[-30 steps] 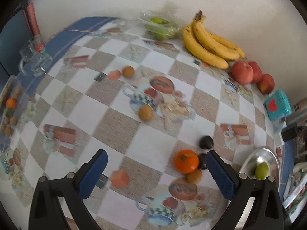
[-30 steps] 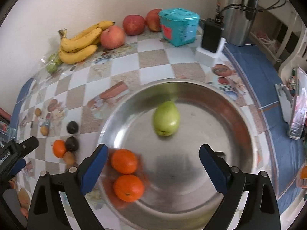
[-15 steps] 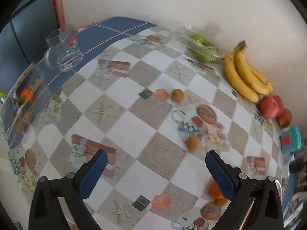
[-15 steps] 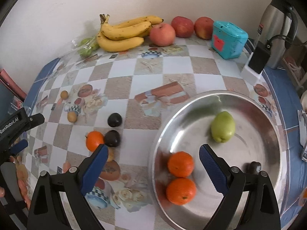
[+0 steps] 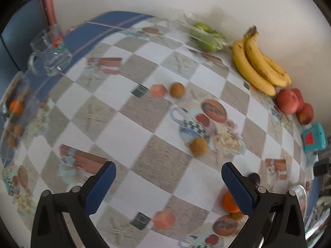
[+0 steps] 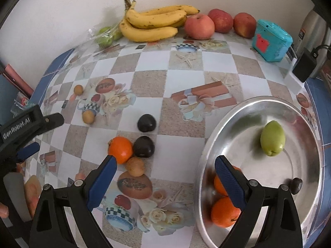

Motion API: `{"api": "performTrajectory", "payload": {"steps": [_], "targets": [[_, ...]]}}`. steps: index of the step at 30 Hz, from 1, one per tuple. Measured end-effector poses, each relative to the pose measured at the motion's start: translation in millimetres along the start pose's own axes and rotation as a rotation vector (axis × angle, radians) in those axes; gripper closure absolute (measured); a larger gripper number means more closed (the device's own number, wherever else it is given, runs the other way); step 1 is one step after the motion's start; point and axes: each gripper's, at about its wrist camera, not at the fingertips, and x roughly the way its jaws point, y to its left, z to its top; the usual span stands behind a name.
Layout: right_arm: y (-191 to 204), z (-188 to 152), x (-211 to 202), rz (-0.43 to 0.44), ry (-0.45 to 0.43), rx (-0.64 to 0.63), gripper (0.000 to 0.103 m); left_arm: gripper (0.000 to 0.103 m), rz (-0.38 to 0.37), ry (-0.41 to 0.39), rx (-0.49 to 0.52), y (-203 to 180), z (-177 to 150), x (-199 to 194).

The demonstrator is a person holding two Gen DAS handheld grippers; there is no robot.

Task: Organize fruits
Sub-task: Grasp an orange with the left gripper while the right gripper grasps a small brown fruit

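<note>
In the right wrist view a round metal tray (image 6: 308,186) holds a green pear (image 6: 272,138) and two oranges (image 6: 224,211). Left of it on the table lie an orange (image 6: 120,149), two dark plums (image 6: 144,146) and a small brown fruit (image 6: 135,167). My right gripper (image 6: 164,184) is open and empty above the tray's left rim. My left gripper (image 5: 168,188) is open and empty over the table; it also shows at the left of the right wrist view (image 6: 29,132). Two small brown fruits (image 5: 199,146) lie ahead of it.
Bananas (image 6: 154,23), three red apples (image 6: 199,26), bagged green fruit (image 6: 106,36) and a teal box (image 6: 272,40) line the wall. A kettle and charger (image 6: 305,65) stand at the right. A glass mug (image 5: 50,56) stands at the table's left end.
The right gripper has drawn back and left, off the tray toward the loose fruit. The left gripper has swung left, then part way back toward the brown fruits.
</note>
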Motion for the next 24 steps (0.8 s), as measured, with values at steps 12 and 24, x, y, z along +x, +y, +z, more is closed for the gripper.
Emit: {"api": "performTrajectory", "payload": {"steps": [12, 24], "targets": [[-50.7, 6.0, -14.5, -0.091, -0.026, 0.139, 0.007, 0.017, -0.148, 0.126, 0.114, -43.3, -21.4, 21.5], [-53.1, 4.5, -18.9, -0.097, -0.022, 0.143, 0.007, 0.051, -0.285, 0.224, 0.15, -72.6, -38.4, 30.5]]}}
